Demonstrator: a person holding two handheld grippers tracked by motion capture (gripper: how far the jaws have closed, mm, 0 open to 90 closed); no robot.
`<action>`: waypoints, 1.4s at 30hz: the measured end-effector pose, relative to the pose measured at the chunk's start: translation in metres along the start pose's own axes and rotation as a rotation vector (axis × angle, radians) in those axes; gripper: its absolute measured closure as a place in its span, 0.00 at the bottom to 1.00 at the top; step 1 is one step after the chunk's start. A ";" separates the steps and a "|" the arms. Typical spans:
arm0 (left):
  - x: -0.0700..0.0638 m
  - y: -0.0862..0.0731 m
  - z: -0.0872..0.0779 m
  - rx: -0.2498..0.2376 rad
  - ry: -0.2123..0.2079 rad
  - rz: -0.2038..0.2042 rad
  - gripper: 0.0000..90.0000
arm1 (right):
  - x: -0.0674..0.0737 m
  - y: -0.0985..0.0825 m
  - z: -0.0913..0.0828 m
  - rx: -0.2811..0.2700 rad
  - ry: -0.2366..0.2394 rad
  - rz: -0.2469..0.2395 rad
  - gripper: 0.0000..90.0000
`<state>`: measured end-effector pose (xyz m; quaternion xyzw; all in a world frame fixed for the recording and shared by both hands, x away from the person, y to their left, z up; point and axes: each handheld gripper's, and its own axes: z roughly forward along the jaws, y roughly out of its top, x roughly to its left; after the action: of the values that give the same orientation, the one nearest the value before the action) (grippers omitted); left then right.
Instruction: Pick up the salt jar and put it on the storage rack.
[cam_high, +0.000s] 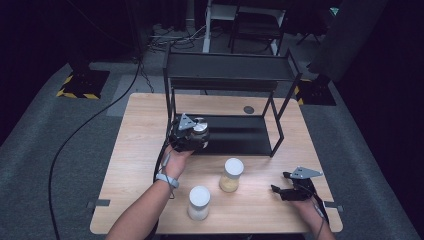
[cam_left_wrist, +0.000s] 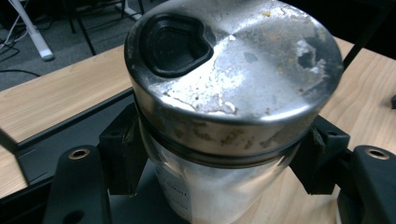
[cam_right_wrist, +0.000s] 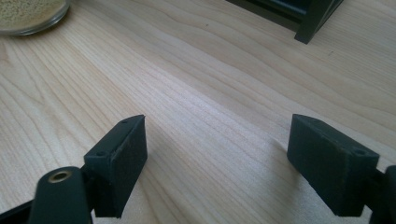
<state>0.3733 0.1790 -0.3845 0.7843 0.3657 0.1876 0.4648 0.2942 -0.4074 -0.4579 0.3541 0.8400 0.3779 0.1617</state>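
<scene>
Wooden table (cam_high: 135, 150), pale grain, one in number, carrying everything below. One black two-tier metal rack (cam_high: 227, 75) standing on the far half, its lower shelf (cam_high: 240, 135) a dark flat tray just above the tabletop.

Three jars counted in all. First: glass jar with a scuffed metal lid (cam_high: 200, 131), clamped in the left gripper (cam_high: 192, 135) at the front left corner of the rack's lower shelf, over the shelf's near edge. Long axis upright, lid upward, leaning slightly; in the left gripper view the lid (cam_left_wrist: 233, 60) faces the camera, a black heart-shaped stopper (cam_left_wrist: 175, 42) set into its top, whitish contents visible through the glass below. Black pads (cam_left_wrist: 123, 156) pressed on the glass wall just beneath the lid rim, one on each side.

Second: jar with tan grainy contents (cam_high: 231, 175), upright on the bare table, near the middle, in front of the rack. Third: jar with white contents (cam_high: 199, 202), upright, nearer the front edge and just left of the second. Both apart from each other and from either gripper.

Right gripper (cam_high: 276, 189) resting low at the right front of the table, jaws parted about halfway, nothing between them but bare wood, pointing toward the jars.
</scene>
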 end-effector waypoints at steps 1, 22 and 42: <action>0.000 0.001 0.003 0.006 0.002 0.003 0.33 | 0.000 0.000 0.000 0.000 0.000 0.000 0.22; 0.004 0.001 0.052 0.100 0.061 0.012 0.33 | 0.000 0.000 0.000 0.001 -0.001 -0.002 0.22; 0.012 -0.020 0.063 0.081 0.053 -0.001 0.33 | 0.000 0.000 0.000 0.001 0.000 -0.004 0.22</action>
<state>0.4135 0.1571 -0.4337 0.7970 0.3854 0.1930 0.4232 0.2940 -0.4073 -0.4577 0.3525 0.8409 0.3773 0.1625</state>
